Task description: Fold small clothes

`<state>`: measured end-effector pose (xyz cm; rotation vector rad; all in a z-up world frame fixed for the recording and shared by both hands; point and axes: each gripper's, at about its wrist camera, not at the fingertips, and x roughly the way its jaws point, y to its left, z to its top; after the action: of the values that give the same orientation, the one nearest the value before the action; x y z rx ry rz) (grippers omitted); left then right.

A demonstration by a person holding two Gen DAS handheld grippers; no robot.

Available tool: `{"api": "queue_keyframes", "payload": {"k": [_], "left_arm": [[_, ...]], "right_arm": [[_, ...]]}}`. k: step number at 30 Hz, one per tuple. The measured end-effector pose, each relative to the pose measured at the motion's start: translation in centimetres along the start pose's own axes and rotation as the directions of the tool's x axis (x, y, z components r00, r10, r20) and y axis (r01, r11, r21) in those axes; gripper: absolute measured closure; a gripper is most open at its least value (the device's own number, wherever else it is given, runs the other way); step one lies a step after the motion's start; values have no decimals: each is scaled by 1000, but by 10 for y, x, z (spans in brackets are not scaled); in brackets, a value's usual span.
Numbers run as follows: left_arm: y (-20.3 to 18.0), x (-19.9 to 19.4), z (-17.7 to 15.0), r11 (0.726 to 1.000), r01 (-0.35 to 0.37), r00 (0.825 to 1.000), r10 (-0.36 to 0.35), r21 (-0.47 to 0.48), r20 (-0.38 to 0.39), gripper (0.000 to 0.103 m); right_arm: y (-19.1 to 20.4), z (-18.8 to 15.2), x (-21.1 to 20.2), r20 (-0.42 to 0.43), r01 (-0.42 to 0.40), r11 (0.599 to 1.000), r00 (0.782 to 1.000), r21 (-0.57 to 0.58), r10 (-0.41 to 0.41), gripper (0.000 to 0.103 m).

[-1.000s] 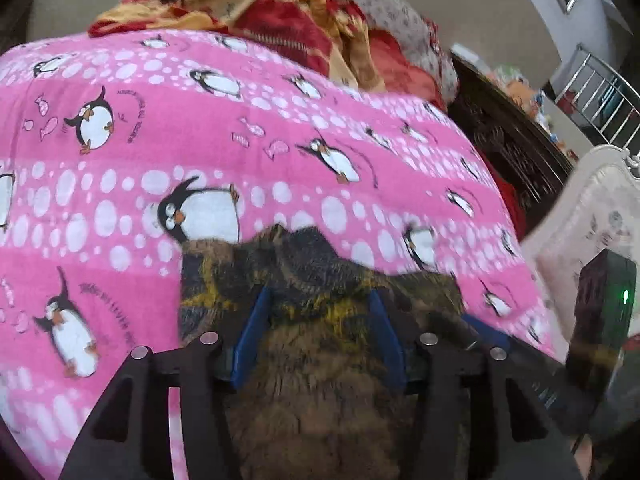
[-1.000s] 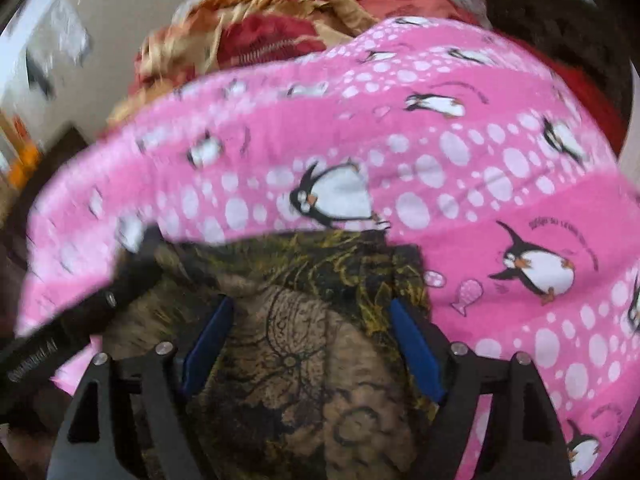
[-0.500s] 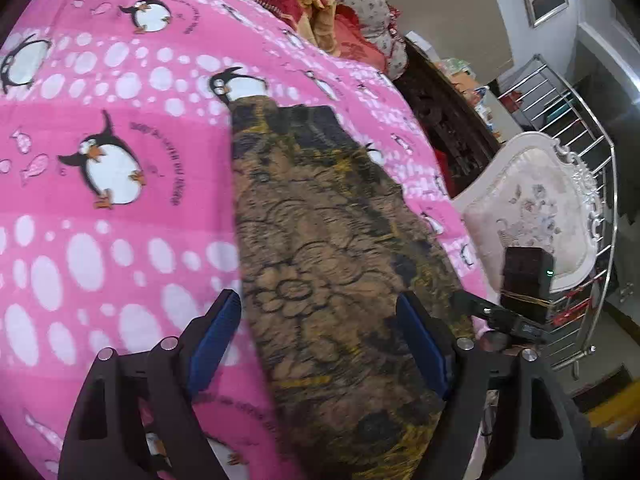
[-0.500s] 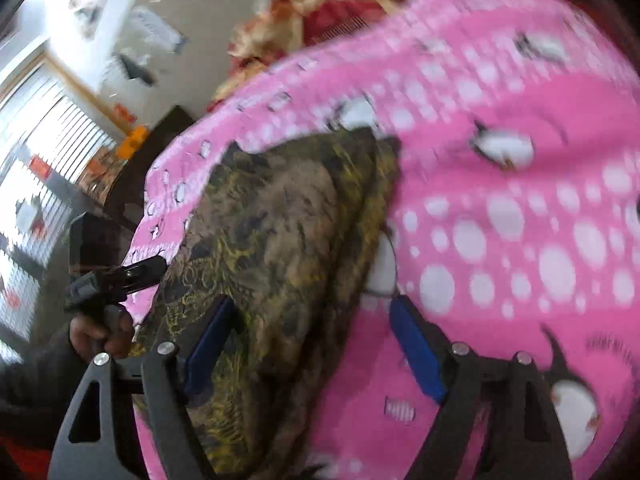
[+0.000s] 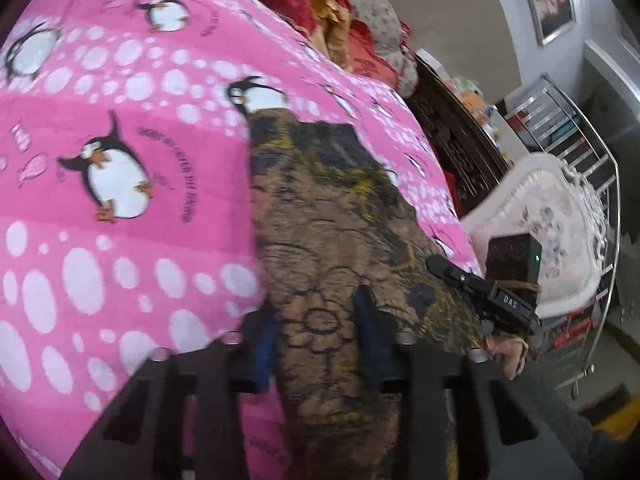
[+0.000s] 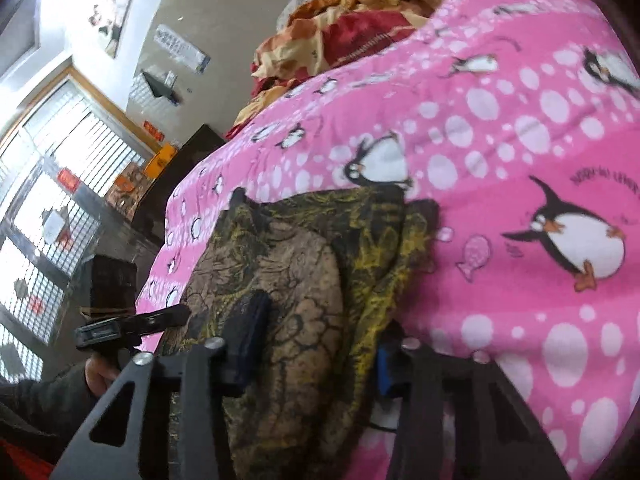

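Note:
A brown and yellow patterned garment [image 5: 328, 208] lies lengthwise on the pink penguin blanket [image 5: 120, 92]. My left gripper [image 5: 318, 332] is at its near end. Its jaws are closing, and the blue pads pinch a strip of the cloth between them. In the right wrist view the same garment [image 6: 304, 264] shows folded layers on the blanket [image 6: 520, 140]. My right gripper [image 6: 316, 340] is closing on the near end, where the cloth bulges up between the pads. Each view shows the other gripper low at the garment's far side, held by a hand [image 5: 506, 354].
A crumpled red and yellow bedding pile [image 5: 304, 4] lies at the far end of the bed. Right of the bed stand dark carved furniture [image 5: 460, 132], a white upholstered chair [image 5: 552, 220] and a metal railing [image 5: 580, 140]. A barred window [image 6: 48, 200] is on the other side.
Both pairs of jaws have narrowed from wide apart to gripping the garment's near end. Both grippers sank toward the cloth, which now bunches between the right pads.

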<state>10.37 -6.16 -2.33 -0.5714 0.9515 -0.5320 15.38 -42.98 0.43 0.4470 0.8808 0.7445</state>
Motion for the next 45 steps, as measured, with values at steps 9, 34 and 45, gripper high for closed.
{"api": "queue_keyframes", "payload": {"k": [9,34,45], "left_arm": [[-28,-26,-4,983,-148,983,134,112,122,103],[62,-120,54,956,-256,955,227,143,191,103],[-11,-108,-36,936,-234,972,217,263,93,103]], "right_arm": [[37,3,-16,30,83,993,996,-82,-81,88],[94,30,64,81,120,993,989,-4,-120,76],[212,-37,40,-33,254,878,956,-405,-292,76]]}}
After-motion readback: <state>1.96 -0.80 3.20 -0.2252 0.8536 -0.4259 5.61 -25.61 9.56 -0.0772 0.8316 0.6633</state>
